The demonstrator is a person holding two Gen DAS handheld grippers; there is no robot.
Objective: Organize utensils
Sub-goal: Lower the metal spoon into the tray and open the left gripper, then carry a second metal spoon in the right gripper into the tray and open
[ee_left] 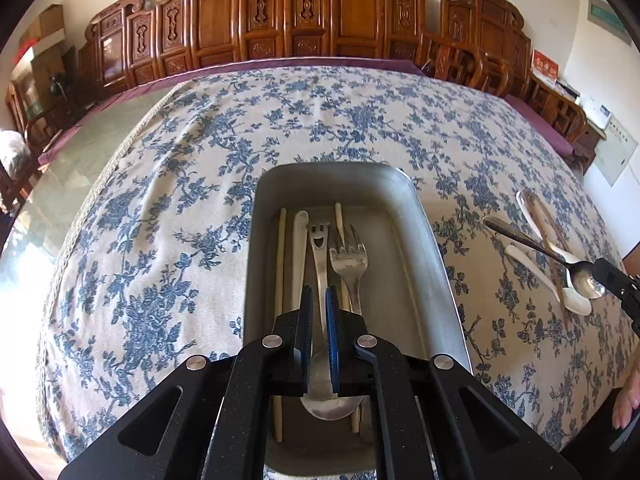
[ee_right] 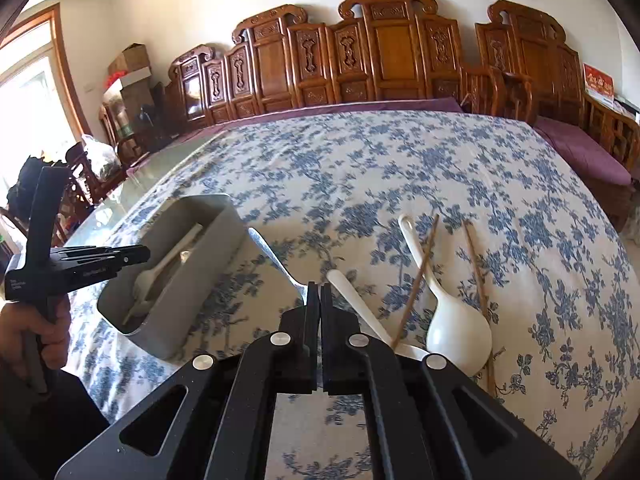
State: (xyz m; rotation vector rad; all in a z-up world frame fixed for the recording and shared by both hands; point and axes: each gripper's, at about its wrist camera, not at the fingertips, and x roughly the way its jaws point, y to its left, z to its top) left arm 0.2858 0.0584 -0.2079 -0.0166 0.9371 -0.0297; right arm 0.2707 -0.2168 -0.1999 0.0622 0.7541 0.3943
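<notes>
Left gripper poised over the grey tray, fingers parted a little with the handle of the smiley spoon running between the blue pads; impossible to say whether the pads actually touch it. Inside the tray, side by side along its length: a pale chopstick, a white plastic spoon, the smiley spoon, a metal fork and a second pale chopstick partly under the fork.

Right gripper raised above the floral tablecloth, fingers pressed shut on a metal spoon, handle sticking out ahead toward the tray. Seen from the left wrist, bowl of that spoon right at the fingertips, handle slanting up clear of the cloth.

On the cloth to the right of the tray: a large white soup spoon, a smaller white spoon and two brown chopsticks, one crossing over the soup spoon's handle. Carved wooden bench along the wall behind the table.
</notes>
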